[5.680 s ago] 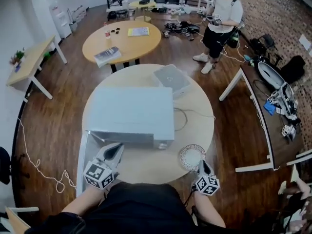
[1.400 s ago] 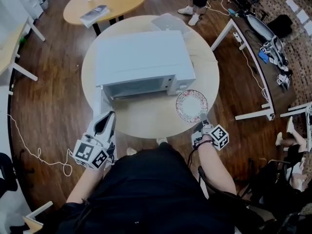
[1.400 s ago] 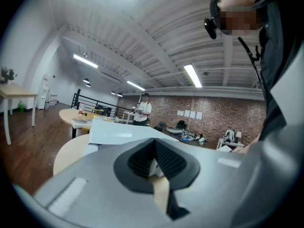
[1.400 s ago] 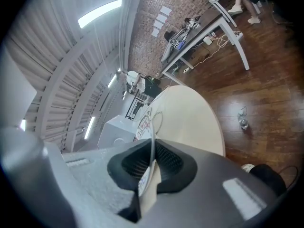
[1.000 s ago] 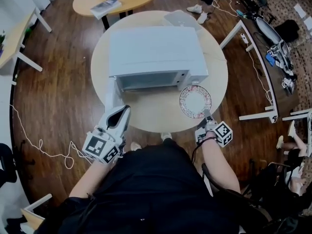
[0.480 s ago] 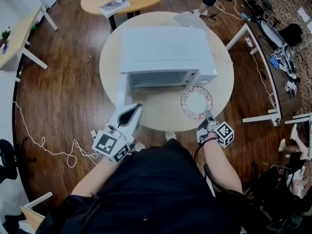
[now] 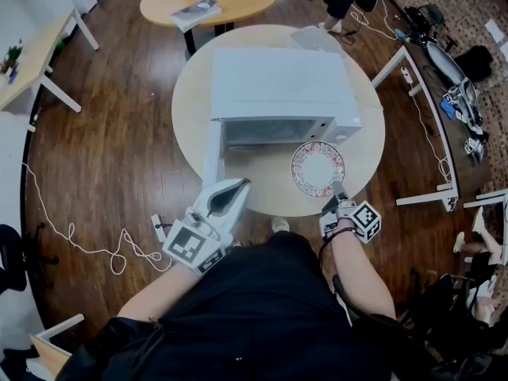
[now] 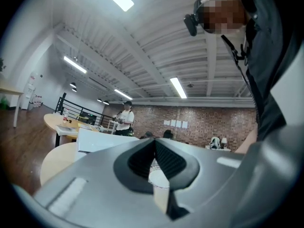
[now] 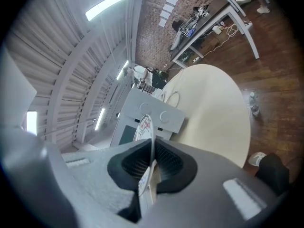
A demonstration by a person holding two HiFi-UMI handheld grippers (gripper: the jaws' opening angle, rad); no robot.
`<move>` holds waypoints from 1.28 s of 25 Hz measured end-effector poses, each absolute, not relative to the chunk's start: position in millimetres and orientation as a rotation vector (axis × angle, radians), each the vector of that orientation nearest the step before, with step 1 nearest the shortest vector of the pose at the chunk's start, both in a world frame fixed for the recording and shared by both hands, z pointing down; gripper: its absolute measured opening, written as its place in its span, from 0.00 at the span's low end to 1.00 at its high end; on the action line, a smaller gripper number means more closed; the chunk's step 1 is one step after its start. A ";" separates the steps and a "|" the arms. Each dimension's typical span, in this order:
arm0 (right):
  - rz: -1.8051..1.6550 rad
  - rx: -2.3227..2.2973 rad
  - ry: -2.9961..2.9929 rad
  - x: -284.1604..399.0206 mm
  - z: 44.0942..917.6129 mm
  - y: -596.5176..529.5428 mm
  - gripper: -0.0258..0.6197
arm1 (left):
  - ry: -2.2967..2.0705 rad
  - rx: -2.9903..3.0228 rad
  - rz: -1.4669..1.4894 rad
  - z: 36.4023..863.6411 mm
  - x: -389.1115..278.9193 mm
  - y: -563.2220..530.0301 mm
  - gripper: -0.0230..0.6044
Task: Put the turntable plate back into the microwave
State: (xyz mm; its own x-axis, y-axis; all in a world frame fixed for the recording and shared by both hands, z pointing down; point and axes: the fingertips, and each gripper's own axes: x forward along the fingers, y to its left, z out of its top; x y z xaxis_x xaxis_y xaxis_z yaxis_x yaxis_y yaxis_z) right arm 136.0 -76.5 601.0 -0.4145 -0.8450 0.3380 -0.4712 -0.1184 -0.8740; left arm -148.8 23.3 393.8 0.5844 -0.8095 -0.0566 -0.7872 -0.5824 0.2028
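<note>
Right gripper clamped on the near rim of the plate, plate reaching forward from its jaws over the round table, open microwave just beyond, left gripper jaws together, nothing between them.

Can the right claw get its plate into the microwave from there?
Probably yes. The right claw is shut on the turntable plate at its rim. The microwave has its door open at the left, and the table looks bare between plate and opening.
</note>
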 end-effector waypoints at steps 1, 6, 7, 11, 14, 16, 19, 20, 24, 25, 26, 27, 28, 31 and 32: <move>-1.546 -1.454 1.826 134.4 600.6 -76.8 0.07 | -1.350 2.653 -0.218 393.8 -148.3 23.5 0.05; -1.587 -1.418 1.843 121.3 602.2 -81.3 0.07 | -1.430 2.633 -0.226 389.5 -159.1 16.9 0.05; -1.599 -1.408 1.861 118.0 603.7 -82.2 0.07 | -1.449 2.628 -0.221 388.9 -161.5 15.4 0.05; -1.661 -1.339 1.936 95.8 612.3 -87.2 0.07 | -1.510 2.602 -0.194 388.2 -167.1 8.8 0.05; -1.678 -1.318 1.963 85.1 616.7 -91.0 0.07 | -1.530 2.595 -0.173 388.9 -168.6 6.9 0.05; -1.673 -1.358 2.002 79.8 623.2 -91.5 0.07 | -1.535 2.590 -0.167 387.3 -176.5 9.3 0.05; -1.694 -1.349 2.042 53.7 628.6 -98.3 0.07 | -1.574 2.566 -0.143 388.0 -198.3 9.2 0.05; -1.711 -1.282 2.034 42.6 627.4 -103.1 0.07 | -1.596 2.550 -0.139 389.6 -201.7 7.3 0.05; -1.762 -1.205 2.033 38.3 627.2 -106.0 0.07 | -1.629 2.509 -0.141 394.5 -194.4 2.8 0.05; -1.764 -1.204 2.036 38.3 627.5 -106.4 0.07 | -1.626 2.509 -0.138 394.9 -192.7 2.1 0.05; -1.765 -1.200 2.041 36.7 627.3 -107.6 0.07 | -1.622 2.512 -0.133 395.0 -191.7 1.3 0.05; -1.766 -1.191 2.046 33.9 626.8 -109.4 0.07 | -1.619 2.516 -0.128 394.7 -191.2 0.3 0.05; -1.768 -1.181 2.051 30.5 626.4 -111.2 0.07 | -1.618 2.519 -0.124 394.4 -191.1 -0.5 0.05; -1.782 -1.159 2.066 23.2 626.7 -114.0 0.07 | -1.625 2.513 -0.119 394.4 -191.8 -1.8 0.05; -1.785 -1.155 2.069 21.9 626.8 -114.9 0.07 | -1.628 2.510 -0.118 394.5 -192.0 -2.3 0.05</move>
